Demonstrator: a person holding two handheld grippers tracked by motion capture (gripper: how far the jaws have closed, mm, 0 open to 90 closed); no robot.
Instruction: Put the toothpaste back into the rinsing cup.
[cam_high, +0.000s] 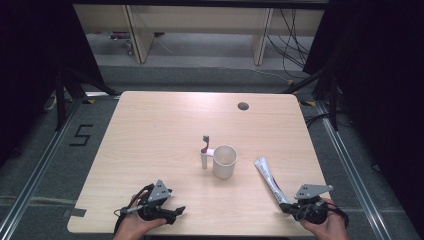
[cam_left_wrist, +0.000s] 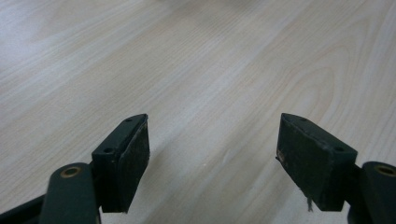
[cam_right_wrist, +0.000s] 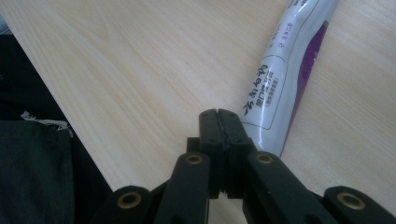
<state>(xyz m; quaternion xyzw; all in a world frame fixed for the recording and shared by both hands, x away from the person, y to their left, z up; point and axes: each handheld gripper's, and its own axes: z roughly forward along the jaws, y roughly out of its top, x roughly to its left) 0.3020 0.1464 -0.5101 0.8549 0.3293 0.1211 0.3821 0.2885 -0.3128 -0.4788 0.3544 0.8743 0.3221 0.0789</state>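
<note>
Light wooden worktop (cam_high: 165, 130) on a grey floor, dark curtains to both sides, shelving legs and loose cables beyond the far edge. A round cable hole (cam_high: 243, 106) sits near the far right corner. On the floor left of the worktop, a black "5" marking (cam_high: 80, 135).

Near the middle of the worktop: a white mug (cam_high: 224, 161), upright, mouth open to the top. Just beside it on its left, a small white upright holder (cam_high: 205, 157) with a dark toothbrush-like item (cam_high: 206, 142) rising from it; too small to identify for certain.

Toothpaste tube (cam_high: 270, 179): white with purple print, lying flat near the right edge toward the near right corner, long axis running diagonally from the mug side toward the near edge. In the right gripper view the tube (cam_right_wrist: 285, 70) lies just right of the jaw tips.

Right gripper (cam_high: 284, 206): at the near right corner, held in the person's hand, jaws pressed fully together with nothing between them. The tips sit right at the tube's near end; contact cannot be judged.

Left gripper (cam_high: 181, 210): at the near edge, left of centre, held in the person's hand, well apart from mug and tube. Left gripper view shows the jaws spread wide over bare wood, nothing between the pads (cam_left_wrist: 135, 154).
</note>
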